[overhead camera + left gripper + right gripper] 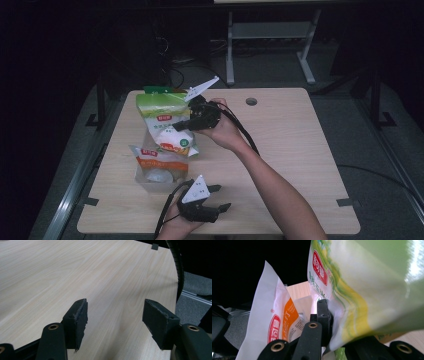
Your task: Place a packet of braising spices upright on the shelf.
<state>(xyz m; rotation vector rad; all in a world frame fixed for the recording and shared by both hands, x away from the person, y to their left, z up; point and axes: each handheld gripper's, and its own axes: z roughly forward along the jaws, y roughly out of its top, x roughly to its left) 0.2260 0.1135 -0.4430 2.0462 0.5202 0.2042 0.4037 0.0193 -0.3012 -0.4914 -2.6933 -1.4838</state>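
Observation:
My right gripper [180, 125] is shut on a green and white snack bag [165, 120], pinching its side and holding it upright above the table's left half. In the right gripper view the jaws [329, 322] press the green bag [367, 290] between them. An orange and white bag [157, 167] stands on the table just below and in front of it, and appears behind the jaws as the orange bag [279, 320]. My left gripper [224, 197] rests near the front edge, right of the orange bag, open with nothing in it [116, 322].
The wooden table [290, 150] has a round cable hole [251, 101] at its back middle. A metal stand [270, 40] is on the floor beyond the table. A black cable [178, 272] hangs past the table's edge.

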